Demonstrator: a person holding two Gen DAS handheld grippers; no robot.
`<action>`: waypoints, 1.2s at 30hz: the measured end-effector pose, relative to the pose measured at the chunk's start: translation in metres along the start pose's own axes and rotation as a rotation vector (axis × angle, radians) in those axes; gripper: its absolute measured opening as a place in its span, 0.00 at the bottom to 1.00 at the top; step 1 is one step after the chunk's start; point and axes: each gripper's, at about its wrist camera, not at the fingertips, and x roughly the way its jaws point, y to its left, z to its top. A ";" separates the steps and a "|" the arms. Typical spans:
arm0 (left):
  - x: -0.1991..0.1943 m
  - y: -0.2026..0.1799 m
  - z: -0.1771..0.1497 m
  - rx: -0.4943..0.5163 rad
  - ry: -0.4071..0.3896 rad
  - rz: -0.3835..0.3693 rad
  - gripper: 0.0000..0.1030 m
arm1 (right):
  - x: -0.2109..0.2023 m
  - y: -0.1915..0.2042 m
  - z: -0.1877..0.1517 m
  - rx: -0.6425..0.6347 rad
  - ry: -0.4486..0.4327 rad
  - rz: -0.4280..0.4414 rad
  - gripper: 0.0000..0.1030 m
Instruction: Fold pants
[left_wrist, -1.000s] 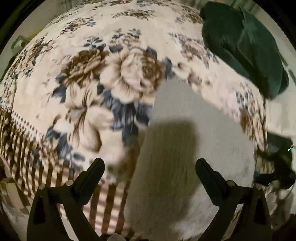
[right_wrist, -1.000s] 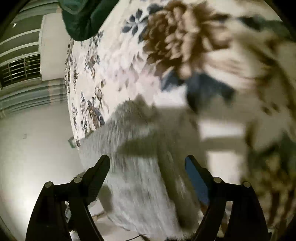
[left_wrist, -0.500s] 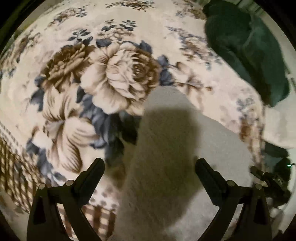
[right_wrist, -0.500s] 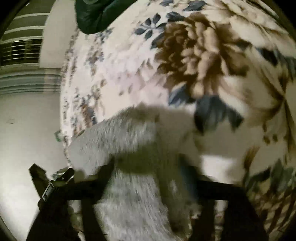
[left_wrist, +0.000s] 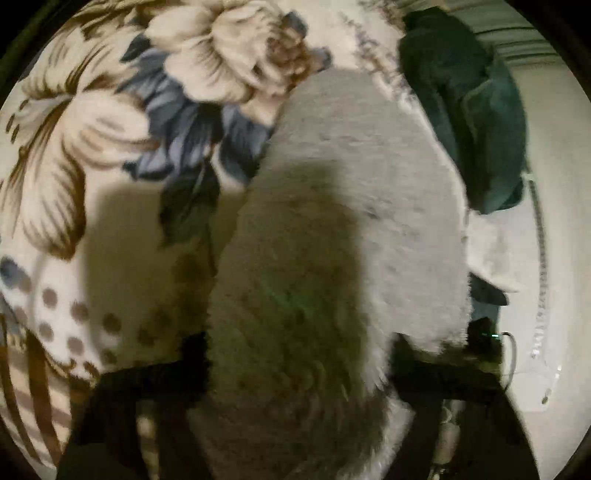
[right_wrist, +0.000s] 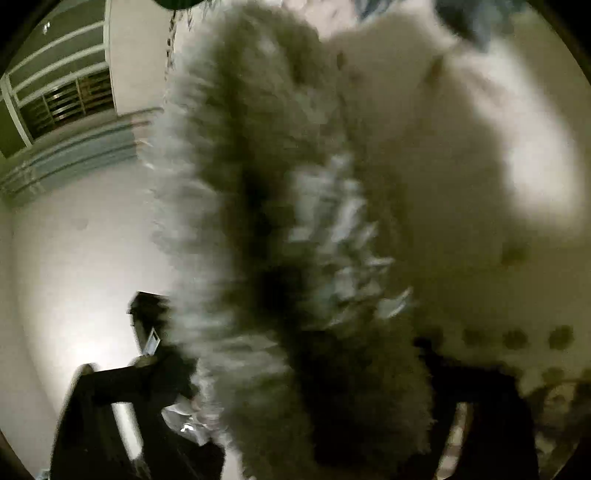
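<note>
1. Floral blanket (left_wrist: 110, 129) in cream, brown and blue covers the bed; a pale wall (right_wrist: 74, 258) and a slatted window (right_wrist: 66, 99) stand behind.
2. Fuzzy grey pants (left_wrist: 332, 240) lie on the blanket, beside a dark green garment (left_wrist: 472, 110).
3. Left gripper (left_wrist: 299, 354) and right gripper (right_wrist: 295, 365) each straddle the pants, fingers spread wide; blur hides whether they touch.

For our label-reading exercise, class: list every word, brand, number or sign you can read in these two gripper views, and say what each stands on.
None can be read.
Grey fleece pants: no visible tag or print.
Floral blanket: only flowers, dots and stripes.
Dark green garment: no lettering shows.
Right wrist view: too blurred to show any text.
</note>
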 end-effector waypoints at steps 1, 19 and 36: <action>-0.003 0.001 0.000 -0.008 -0.003 -0.024 0.47 | 0.001 -0.001 -0.001 0.005 -0.005 -0.005 0.59; -0.120 -0.023 0.127 -0.051 -0.187 -0.417 0.38 | -0.005 0.163 0.054 -0.131 -0.123 0.104 0.42; -0.106 0.068 0.511 0.067 -0.221 -0.268 0.39 | 0.222 0.326 0.321 -0.173 -0.208 -0.004 0.42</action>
